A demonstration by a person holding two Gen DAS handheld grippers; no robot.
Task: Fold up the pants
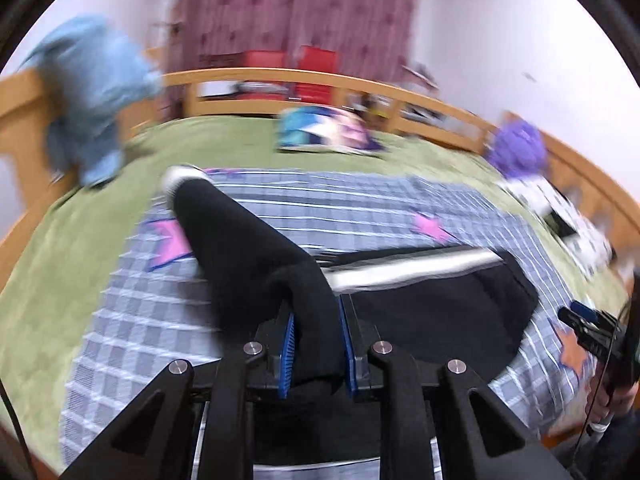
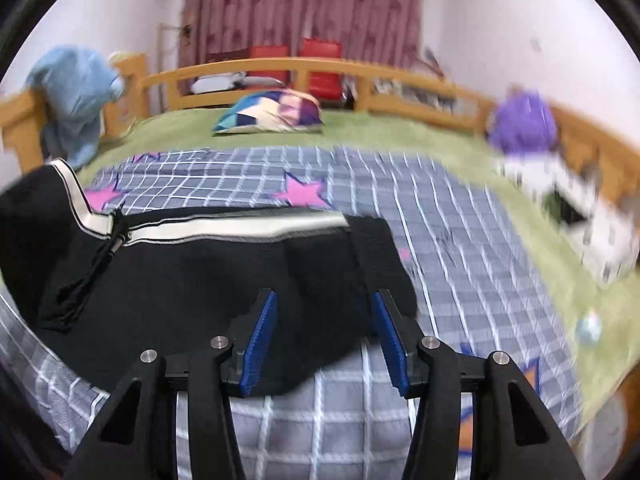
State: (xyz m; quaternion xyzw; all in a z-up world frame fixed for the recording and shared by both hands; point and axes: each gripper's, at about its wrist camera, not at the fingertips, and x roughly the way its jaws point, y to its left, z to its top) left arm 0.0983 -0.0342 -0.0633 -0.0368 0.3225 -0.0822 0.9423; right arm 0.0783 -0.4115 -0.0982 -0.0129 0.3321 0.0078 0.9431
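1. The pants [image 2: 208, 272], black with a white-and-black striped waistband, lay on a grey checked blanket [image 2: 460, 248] with pink and orange stars, spread over a green bed cover [image 1: 60, 240].
2. The left gripper [image 1: 318, 336] had its blue pads pinched onto a raised fold of the black fabric, the jaws nearly together, with one pant leg running up and away to the left from the grip.
3. The right gripper [image 2: 324, 332] stood about half open over the near right edge of the pants; black cloth showed between the fingers, but whether the pads pressed on it could not be told.
4. In the left wrist view the right gripper appeared at the far right edge, with part of a person's hand [image 1: 620, 396] below it.
5. A drawstring [image 2: 100, 260] hung from the waistband across the black fabric.
6. Farther back lay a multicoloured pillow [image 2: 272, 114], a light blue garment [image 2: 76, 92] draped on the wooden bed rail [image 2: 320, 66], a purple item [image 2: 524, 122], and red chairs [image 2: 320, 60] before a maroon curtain [image 2: 304, 4].
7. No brand, label or writing was readable; both views were motion-blurred.
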